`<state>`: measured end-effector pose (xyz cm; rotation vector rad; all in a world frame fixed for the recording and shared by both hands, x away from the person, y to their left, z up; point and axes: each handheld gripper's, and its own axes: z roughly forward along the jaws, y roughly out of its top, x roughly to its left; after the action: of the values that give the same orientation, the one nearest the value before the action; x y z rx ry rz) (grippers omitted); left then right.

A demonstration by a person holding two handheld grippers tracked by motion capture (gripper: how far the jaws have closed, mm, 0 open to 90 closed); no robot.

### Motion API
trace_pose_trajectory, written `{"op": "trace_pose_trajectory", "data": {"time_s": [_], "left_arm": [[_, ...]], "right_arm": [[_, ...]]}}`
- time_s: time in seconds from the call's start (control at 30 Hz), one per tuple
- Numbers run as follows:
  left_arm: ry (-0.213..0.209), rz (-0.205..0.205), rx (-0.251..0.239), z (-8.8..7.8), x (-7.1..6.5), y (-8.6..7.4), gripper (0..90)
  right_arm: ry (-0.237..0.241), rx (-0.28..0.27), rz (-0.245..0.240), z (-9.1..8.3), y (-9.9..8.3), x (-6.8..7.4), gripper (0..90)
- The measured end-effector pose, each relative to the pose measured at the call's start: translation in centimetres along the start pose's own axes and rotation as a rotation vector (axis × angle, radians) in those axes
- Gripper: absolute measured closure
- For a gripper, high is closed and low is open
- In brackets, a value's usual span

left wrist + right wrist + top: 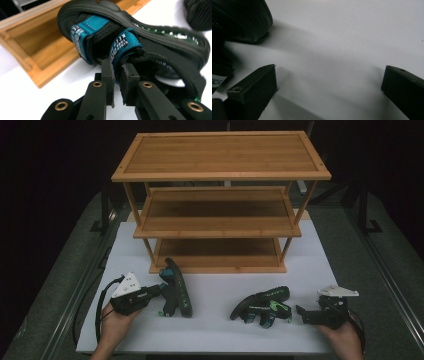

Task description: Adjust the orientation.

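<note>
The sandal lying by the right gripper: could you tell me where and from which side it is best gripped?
Probably a strap on the right-hand sandal, approached from its right, where the open right gripper waits. A thin raised strap fits between jaws better than the broad sole.

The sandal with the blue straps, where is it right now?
In the high view the sandal with the blue straps stands on its edge at the left of the white table, before the wooden shelf, its strap pinched by the left tool.
</note>
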<state>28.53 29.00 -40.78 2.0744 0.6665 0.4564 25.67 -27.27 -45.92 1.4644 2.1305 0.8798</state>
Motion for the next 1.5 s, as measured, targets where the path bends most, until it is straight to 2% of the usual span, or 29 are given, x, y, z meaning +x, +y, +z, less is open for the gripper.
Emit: {"op": "trace_pose_trajectory", "data": {"time_s": [0.07, 0.2, 0.37, 0.47, 0.57, 0.77, 0.83, 0.97, 1.2, 1.5], "left_arm": [[-0.009, 0.003, -0.001, 0.0, -0.1, 0.5, 83.2], [-0.038, -0.017, -0.004, -0.4, -0.4, 1.1, 84.0], [-0.073, 0.002, 0.006, -0.8, -0.9, 1.8, 84.6], [-0.085, -0.006, 0.007, -0.5, -1.4, 2.1, 84.6], [-0.076, -0.01, 0.022, -0.2, -1.7, 2.6, 84.6], [-0.043, -0.046, 0.049, 0.6, -1.5, 3.1, 84.5], [-0.045, -0.061, 0.043, 0.6, -1.4, 2.9, 84.5], [-0.063, -0.064, 0.04, 0.6, -1.4, 2.9, 84.2], [-0.106, -0.025, 0.054, 0.8, -1.5, 3.5, 82.9], [-0.182, 0.026, 0.062, 2.2, -2.3, 5.2, 80.8]], "right_arm": [[-0.001, 0.001, -0.002, 0.0, 0.0, 0.0, 0.0], [-0.001, 0.0, -0.003, 0.0, 0.0, 0.0, 0.0], [-0.001, 0.0, -0.003, 0.0, 0.0, 0.0, 0.0], [-0.001, 0.0, -0.003, 0.0, 0.0, 0.0, 0.0], [-0.001, 0.0, -0.003, 0.0, 0.0, 0.0, 0.0], [-0.001, -0.001, -0.003, 0.0, 0.0, 0.0, 0.0], [-0.001, -0.001, -0.003, 0.0, 0.0, 0.0, 0.0], [-0.001, 0.0, -0.003, 0.0, 0.0, 0.0, 0.0], [-0.001, 0.0, -0.003, 0.0, 0.0, 0.0, 0.0], [-0.001, -0.001, -0.003, 0.0, 0.0, 0.0, 0.0]]}}
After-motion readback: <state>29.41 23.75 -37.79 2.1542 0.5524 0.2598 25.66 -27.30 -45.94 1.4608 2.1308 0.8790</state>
